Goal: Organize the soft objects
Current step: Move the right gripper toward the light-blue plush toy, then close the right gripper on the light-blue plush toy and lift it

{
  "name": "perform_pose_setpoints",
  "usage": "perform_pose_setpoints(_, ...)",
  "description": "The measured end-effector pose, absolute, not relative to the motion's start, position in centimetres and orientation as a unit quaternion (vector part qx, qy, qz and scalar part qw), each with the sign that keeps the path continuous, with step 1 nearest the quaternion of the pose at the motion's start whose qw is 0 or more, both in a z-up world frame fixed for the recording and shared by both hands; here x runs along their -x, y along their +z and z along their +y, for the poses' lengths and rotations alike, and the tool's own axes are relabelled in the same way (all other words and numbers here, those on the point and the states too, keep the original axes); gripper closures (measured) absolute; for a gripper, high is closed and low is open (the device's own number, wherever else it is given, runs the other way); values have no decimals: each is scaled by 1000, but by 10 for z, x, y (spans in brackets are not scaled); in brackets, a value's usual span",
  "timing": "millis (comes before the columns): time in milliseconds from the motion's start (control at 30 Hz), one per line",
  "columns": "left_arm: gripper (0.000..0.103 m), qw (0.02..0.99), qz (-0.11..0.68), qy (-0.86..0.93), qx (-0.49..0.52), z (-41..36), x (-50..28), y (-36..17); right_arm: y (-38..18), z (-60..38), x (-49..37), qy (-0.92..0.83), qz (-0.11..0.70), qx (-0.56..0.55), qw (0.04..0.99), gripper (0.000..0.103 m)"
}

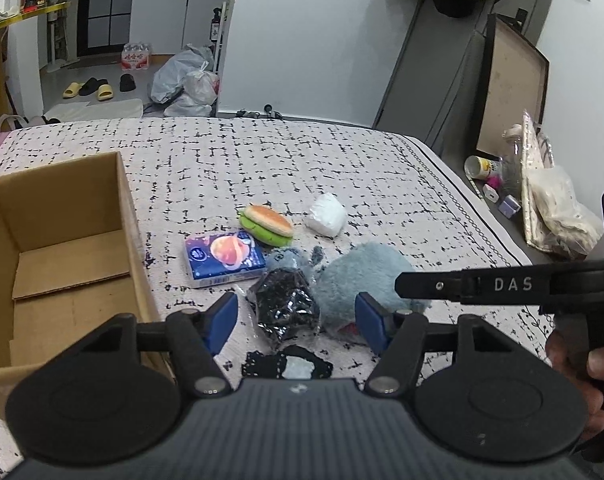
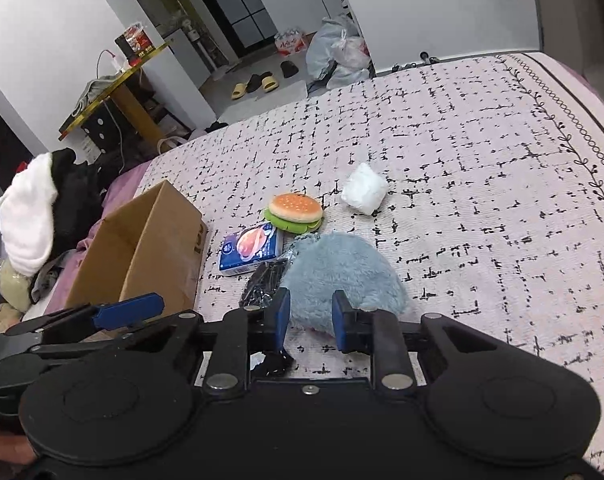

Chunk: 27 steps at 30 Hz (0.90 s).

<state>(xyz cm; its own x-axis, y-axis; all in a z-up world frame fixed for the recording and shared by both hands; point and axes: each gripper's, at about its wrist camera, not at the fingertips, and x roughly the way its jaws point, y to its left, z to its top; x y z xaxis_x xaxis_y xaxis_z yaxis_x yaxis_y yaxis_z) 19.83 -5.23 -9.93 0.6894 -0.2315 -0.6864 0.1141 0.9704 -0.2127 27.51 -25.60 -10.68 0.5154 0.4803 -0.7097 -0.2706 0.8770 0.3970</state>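
Both sets of fingers are apart and empty; my left gripper point(image 1: 298, 320) straddles the crinkly black packet point(image 1: 286, 306), with the blue plush point(image 1: 361, 276) touching at 3 o'clock, so closing could snag both.

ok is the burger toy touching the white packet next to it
Apart. The left wrist view shows a strip of patterned bedcover between the burger toy and the white packet; the right wrist view shows the same gap.
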Motion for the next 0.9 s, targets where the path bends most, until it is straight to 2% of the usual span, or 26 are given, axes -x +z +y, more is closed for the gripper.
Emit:
perform_pose_setpoints(200, 39, 914, 386, -94, 79, -55, -208, -100, -119, -261, -289, 207, 453, -120, 859, 72)
perform_pose_setpoints(267, 39, 913, 388, -96, 79, -57, -210, -102, -121, -263, -291, 203, 452, -117, 861, 60)
perform_pose_setpoints(333, 39, 913, 389, -98, 79, -59, -214, -104, -124, -265, -294, 199, 453, -112, 862, 56)
perform_pose_setpoints(533, 39, 910, 395, -99, 85, -62, -221, -109, -130, -271, -300, 206, 451, -115, 861, 53)
perform_pose_setpoints(600, 39, 908, 397, -101, 85, -64, -224, -111, -131, -271, -302, 212, 452, -106, 860, 49)
perform_pose_setpoints(667, 39, 908, 398, -102, 85, -66, -226, -113, -134, -269, -303, 218, 453, -89, 860, 37)
perform_pose_setpoints(700, 39, 907, 400, -103, 84, -67, -228, -114, -135, -268, -303, 220, 453, -80, 860, 34)
perform_pose_setpoints(900, 39, 904, 407, -104, 82, -72, -235, -120, -141, -273, -302, 231, 451, -63, 860, 33)
